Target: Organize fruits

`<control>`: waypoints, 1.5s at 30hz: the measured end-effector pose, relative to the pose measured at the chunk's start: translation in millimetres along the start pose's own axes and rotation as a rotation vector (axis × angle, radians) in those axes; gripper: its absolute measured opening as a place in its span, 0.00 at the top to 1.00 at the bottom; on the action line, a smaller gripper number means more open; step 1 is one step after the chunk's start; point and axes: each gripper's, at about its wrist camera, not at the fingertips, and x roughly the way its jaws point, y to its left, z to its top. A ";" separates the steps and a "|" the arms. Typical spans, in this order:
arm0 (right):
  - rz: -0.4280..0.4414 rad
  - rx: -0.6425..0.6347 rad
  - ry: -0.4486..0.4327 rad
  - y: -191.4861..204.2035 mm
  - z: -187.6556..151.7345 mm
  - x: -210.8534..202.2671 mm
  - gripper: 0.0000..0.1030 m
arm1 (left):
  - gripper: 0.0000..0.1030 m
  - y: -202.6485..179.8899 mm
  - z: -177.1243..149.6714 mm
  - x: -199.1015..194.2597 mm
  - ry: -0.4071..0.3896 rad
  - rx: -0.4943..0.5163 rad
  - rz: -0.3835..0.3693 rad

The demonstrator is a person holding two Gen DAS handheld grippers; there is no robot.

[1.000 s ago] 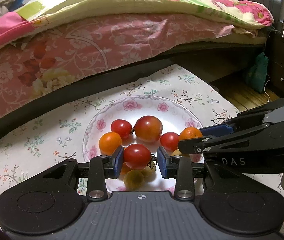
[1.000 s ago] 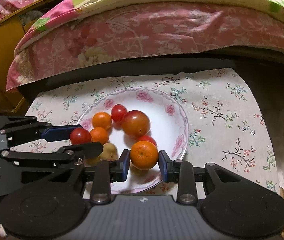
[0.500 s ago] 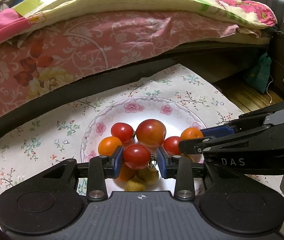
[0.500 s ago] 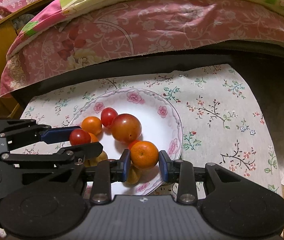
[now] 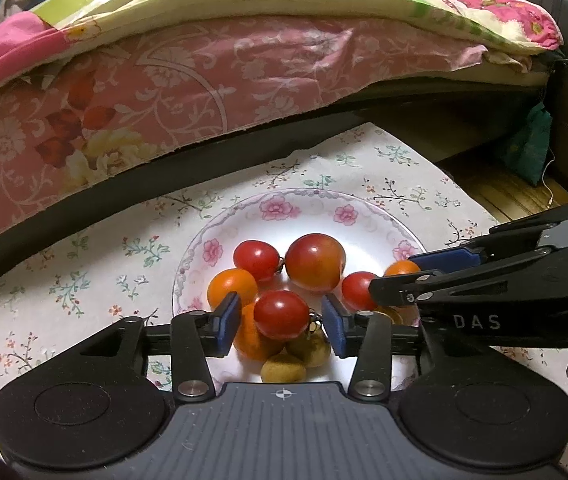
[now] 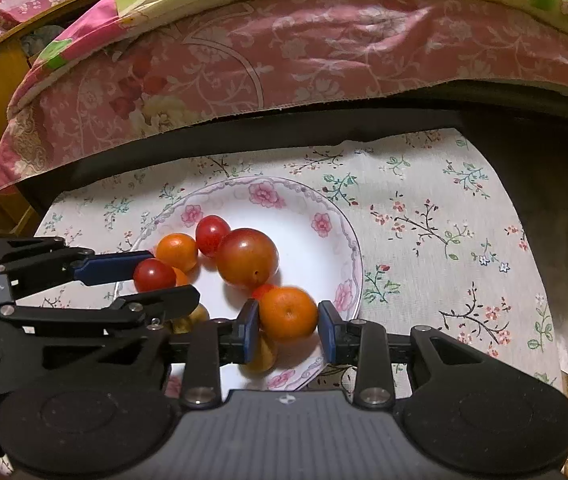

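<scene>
The left gripper (image 5: pixel 281 323) jaws are opening around a red tomato (image 5: pixel 281 314) over the floral plate (image 5: pixel 308 210).

**Fruit count on the flowered plate**

One plate (image 5: pixel 368 210) sits on one floral cloth (image 5: pixel 64 280). Red cherry tomatoes: three, at far left (image 5: pixel 255 257), near centre (image 5: pixel 281 314) and right (image 5: pixel 358 291). One big red-orange tomato (image 5: pixel 315 262) sits far centre. Orange fruits: three, at left (image 5: pixel 231 287), half hidden near centre (image 5: pixel 250 342) and far right (image 5: pixel 402 268). Small yellow-brown fruits: at least two (image 5: pixel 283 367) (image 5: pixel 314 348) nearest; a third may hide. Two grippers are in view.
</scene>
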 end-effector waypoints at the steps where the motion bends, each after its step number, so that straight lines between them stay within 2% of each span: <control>1: 0.000 0.001 0.001 0.0 0.0 0.1 0.69 | 0.46 0.5 -0.1 -0.1 0.000 -0.002 0.001; 7: -0.001 0.003 -0.004 -0.2 -0.4 -0.3 0.67 | 0.42 1.9 1.3 -2.8 -0.012 -0.004 0.010; 18: -0.004 0.018 -0.032 -2.7 0.4 -8.6 0.56 | 0.35 3.4 3.7 -12.9 -0.035 -0.008 0.026; 27: -0.023 -0.001 -0.052 0.6 -2.3 -20.2 0.55 | 0.34 2.8 -0.6 -20.4 -0.029 -0.010 0.041; 42: -0.028 -0.010 -0.060 18.2 -26.1 -50.7 0.52 | 0.29 3.8 -25.3 -53.3 -0.022 -0.042 0.055; 45: -0.028 -0.010 -0.052 22.6 -34.8 -55.5 0.50 | 0.22 3.6 -33.3 -60.4 -0.017 -0.050 0.063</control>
